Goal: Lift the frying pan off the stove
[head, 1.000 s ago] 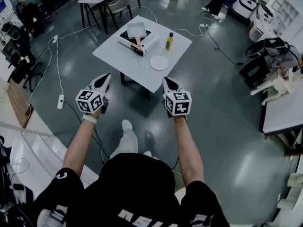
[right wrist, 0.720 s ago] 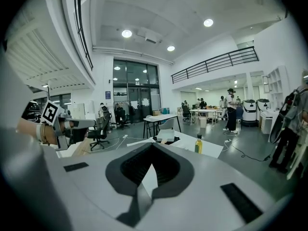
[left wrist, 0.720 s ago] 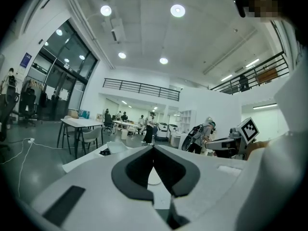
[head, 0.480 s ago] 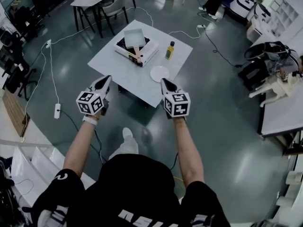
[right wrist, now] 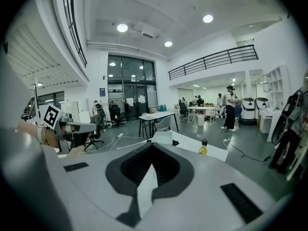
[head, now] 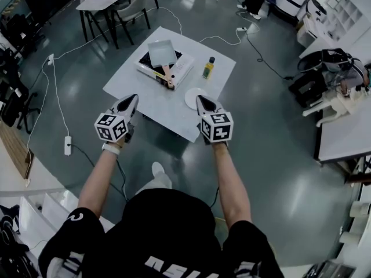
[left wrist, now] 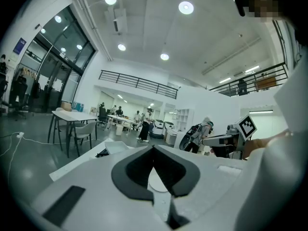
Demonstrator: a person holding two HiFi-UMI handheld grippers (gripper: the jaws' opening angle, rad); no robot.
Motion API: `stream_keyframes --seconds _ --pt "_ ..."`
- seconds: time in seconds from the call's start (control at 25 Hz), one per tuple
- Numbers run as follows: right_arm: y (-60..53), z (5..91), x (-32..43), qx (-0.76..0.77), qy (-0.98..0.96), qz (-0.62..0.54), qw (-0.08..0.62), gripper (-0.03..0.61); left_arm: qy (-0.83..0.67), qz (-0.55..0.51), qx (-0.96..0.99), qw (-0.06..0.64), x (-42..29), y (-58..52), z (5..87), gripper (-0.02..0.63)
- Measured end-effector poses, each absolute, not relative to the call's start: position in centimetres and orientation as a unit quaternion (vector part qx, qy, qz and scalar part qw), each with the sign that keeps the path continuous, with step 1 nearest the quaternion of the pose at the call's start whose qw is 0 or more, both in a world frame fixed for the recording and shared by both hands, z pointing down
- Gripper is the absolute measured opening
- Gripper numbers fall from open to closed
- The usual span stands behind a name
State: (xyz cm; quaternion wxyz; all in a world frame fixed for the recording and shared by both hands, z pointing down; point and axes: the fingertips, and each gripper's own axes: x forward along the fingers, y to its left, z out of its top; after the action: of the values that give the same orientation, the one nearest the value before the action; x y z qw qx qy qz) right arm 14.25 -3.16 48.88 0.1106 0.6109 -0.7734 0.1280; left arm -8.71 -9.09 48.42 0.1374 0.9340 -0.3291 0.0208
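Observation:
A square grey frying pan (head: 162, 52) with a wooden handle (head: 168, 76) sits on a portable stove (head: 181, 67) on the white table (head: 133, 80). The right gripper view shows the pan (right wrist: 163, 137) far ahead; in the left gripper view the pan (left wrist: 117, 147) is a pale shape over the table edge. My left gripper (head: 131, 99) and right gripper (head: 201, 101) are both shut and empty. They are held side by side in the air at the table's near edge, short of the stove.
A yellow bottle (head: 207, 68) stands right of the stove and a white plate (head: 195, 97) lies near the table's front right edge. Cables and a power strip (head: 67, 145) lie on the floor. More tables and chairs (head: 128, 7) stand behind.
The person has walked toward the table; the table, stove and pan now lie nearer to both grippers. Both grippers stay shut and side by side.

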Motion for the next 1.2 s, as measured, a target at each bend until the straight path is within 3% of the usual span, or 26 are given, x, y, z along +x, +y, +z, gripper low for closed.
stream_keyframes --seconds 1.2 --pt "-14.8 50.7 15.2 0.62 -0.762 0.143 0.123 -0.005 -0.288 0.046 0.942 0.169 -7.3 -19.2 52.2 -0.002"
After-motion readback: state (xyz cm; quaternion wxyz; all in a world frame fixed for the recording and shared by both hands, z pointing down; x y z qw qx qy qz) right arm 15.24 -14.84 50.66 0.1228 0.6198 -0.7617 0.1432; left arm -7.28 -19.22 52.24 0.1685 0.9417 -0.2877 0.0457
